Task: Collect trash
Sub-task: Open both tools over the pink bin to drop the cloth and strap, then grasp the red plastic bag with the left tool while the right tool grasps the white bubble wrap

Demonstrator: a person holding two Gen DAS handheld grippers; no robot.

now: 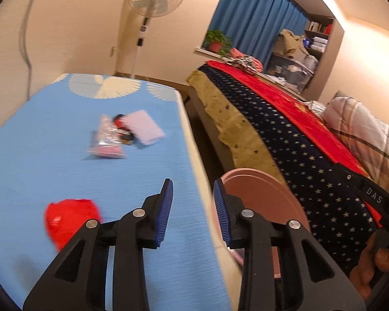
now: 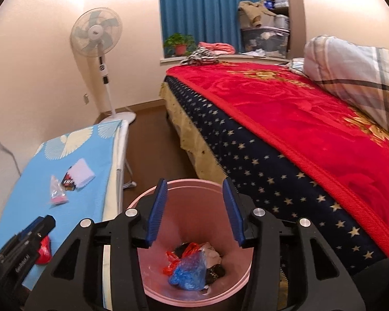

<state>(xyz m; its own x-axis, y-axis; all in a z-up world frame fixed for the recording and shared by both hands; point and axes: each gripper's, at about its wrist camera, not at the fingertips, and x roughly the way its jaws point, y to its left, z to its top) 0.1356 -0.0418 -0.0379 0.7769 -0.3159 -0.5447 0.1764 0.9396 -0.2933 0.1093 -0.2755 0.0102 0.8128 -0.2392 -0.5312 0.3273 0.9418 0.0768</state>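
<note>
A pink bin [image 2: 194, 233] holds blue, red and dark scraps [image 2: 192, 267]. A crumpled red bag [image 1: 70, 220] and small packets [image 1: 127, 134] lie on the tabletop [image 1: 39, 142].

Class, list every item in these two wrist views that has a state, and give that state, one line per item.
left gripper: open, empty, over the table's edge
right gripper: open, empty, above the bin
pink bin: upright, lidless, partly filled with trash
red wrapper: crumpled, lying on the blue table
clear packet: flat on the table
white cloth: folded
fan: upright; running or not unclear
curtain: drawn
</note>
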